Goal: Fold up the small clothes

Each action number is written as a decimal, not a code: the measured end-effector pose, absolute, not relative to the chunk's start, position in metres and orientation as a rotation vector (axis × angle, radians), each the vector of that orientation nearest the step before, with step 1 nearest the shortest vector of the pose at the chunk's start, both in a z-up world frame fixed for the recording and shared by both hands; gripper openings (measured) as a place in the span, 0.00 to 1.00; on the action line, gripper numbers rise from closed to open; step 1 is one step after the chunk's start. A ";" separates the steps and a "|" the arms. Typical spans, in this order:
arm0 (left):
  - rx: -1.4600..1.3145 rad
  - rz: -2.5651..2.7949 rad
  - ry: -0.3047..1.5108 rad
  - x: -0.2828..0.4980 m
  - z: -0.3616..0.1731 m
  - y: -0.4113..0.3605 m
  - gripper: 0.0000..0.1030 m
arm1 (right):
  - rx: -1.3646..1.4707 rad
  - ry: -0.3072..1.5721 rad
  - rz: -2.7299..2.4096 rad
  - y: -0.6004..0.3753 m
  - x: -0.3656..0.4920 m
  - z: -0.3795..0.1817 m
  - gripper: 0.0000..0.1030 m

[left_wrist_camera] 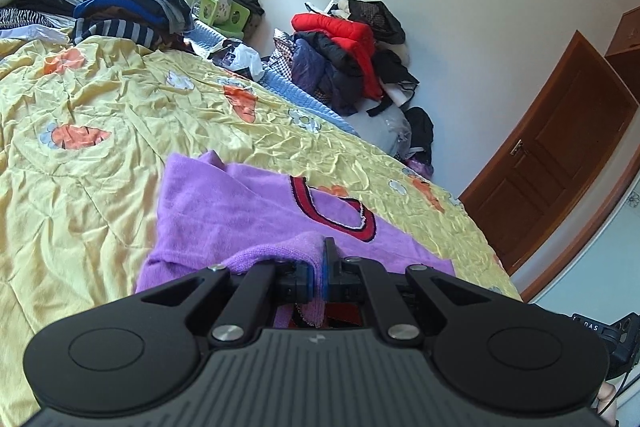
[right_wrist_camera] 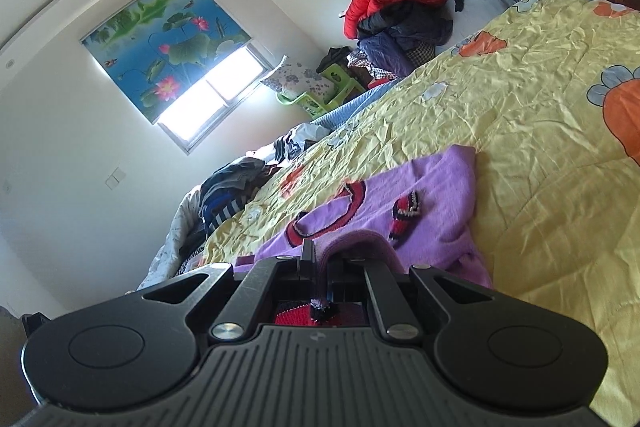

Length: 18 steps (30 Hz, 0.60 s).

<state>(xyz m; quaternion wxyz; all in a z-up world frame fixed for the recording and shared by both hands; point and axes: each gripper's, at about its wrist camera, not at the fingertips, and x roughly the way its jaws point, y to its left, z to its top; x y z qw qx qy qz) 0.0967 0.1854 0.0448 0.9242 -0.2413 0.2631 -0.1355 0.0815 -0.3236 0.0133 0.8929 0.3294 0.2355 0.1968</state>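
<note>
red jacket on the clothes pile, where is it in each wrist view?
Left wrist: red jacket, upper middle, on the pile by the far wall beyond the bed.
Right wrist: red jacket, upper right of centre, on that pile.
Shared landmark: green stool under the window, left of the jacket in both.

Light source: daylight entered through the window (right_wrist_camera: 212,95), blown out to white in both views.
Brightness: the room was bright; the yellow bedspread (left_wrist_camera: 120,115) below the window was evenly lit, its creases sharp.
Shadows: soft, pooling under the purple garment (left_wrist_camera: 224,215).
Distortion: fisheye bent the door (left_wrist_camera: 560,163) and walls; corners vignetted dark.
Focus: the near gripper bodies were slightly soft.
</note>
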 end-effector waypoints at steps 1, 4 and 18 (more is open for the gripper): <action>-0.496 -0.278 0.538 0.099 0.045 0.186 0.04 | 0.685 0.488 0.407 -0.324 0.084 0.013 0.11; -0.495 -0.274 0.529 0.103 0.049 0.189 0.04 | 0.695 0.485 0.401 -0.325 0.091 0.011 0.11; -0.478 -0.233 0.532 0.140 0.057 0.191 0.04 | 0.762 0.489 0.376 -0.332 0.139 -0.001 0.10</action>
